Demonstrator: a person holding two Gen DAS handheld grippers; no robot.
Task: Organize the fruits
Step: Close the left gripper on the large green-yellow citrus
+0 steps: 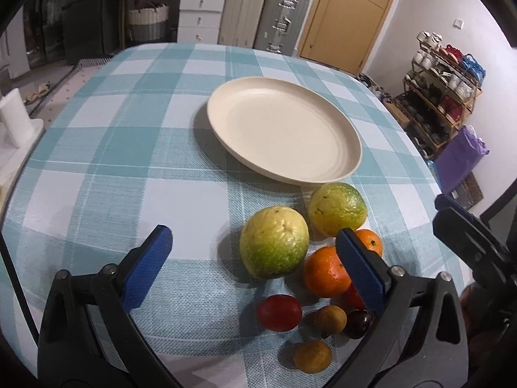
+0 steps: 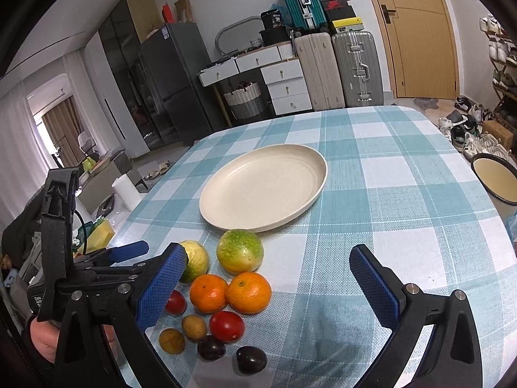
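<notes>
We hold both claws above the near edge of the counter [image 2: 404, 174], which carries a blue-and-white checked cloth. Left claw [image 1: 255, 255]: jaws spread wide, holding nothing, its blue pads [image 1: 147, 268] flanking the fruit cluster from above. Right claw [image 2: 268, 278]: jaws likewise wide apart and empty. The cream plate [image 2: 263, 187] sits near the counter's middle, bare, just beyond the fruit. The fruit lies grouped on the cloth at the plate's near side: two yellow-green round fruits [image 2: 239, 251] side by side nearest the plate, the right one almost touching its rim; two oranges [image 2: 248, 292] touching each other just nearer; then two red tomatoes [image 2: 226, 326], two small brown-yellow fruits [image 2: 194, 327] and two dark plums [image 2: 251, 359] nearest us. In the right wrist view the left claw shows at the left edge, beside the cluster. A cream bowl [image 2: 496, 182] stands at the counter's right edge.
</notes>
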